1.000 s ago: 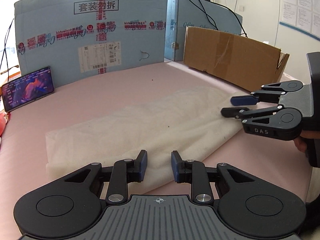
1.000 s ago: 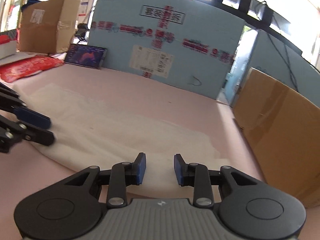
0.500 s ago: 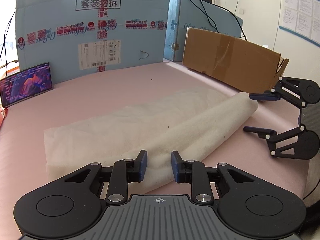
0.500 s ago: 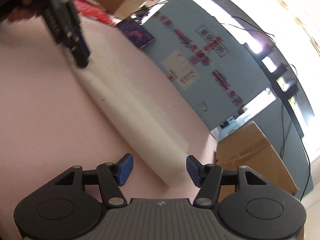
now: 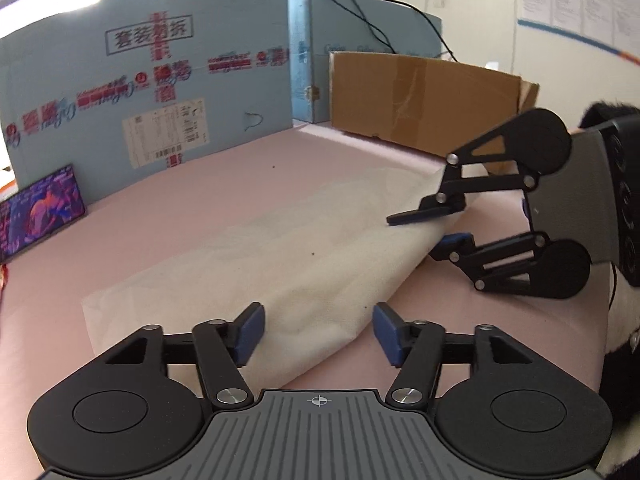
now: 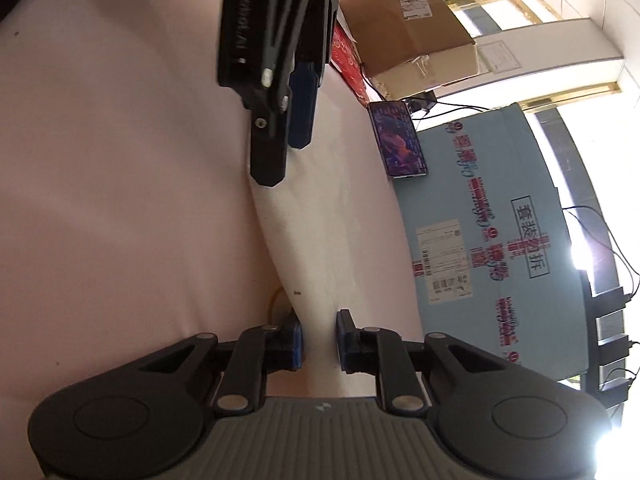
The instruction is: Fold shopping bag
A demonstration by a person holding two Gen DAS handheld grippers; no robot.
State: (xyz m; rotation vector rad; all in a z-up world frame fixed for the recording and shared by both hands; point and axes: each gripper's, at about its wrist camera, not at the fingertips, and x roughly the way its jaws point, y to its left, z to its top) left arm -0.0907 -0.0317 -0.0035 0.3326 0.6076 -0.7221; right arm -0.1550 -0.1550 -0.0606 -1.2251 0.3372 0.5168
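The white fabric shopping bag (image 5: 280,256) lies folded into a long strip on the pink table (image 5: 192,200). My left gripper (image 5: 318,330) is open over the bag's near end, one finger on each side of its folded edge. My right gripper (image 5: 424,228) comes in from the right with its jaws around the bag's far end. In the right wrist view the right gripper (image 6: 319,342) has closed to a narrow gap on the bag (image 6: 316,240). The left gripper (image 6: 286,156) shows at the top there.
A blue printed cardboard wall (image 5: 152,92) stands at the back. A brown cardboard box (image 5: 420,100) stands at the back right. A phone with a lit screen (image 5: 36,212) leans at the left. Red packets (image 6: 352,64) and another box (image 6: 416,28) lie beyond.
My left gripper opened wider and stayed at the near end. My right gripper moved onto the bag's far end and closed its jaws on it.
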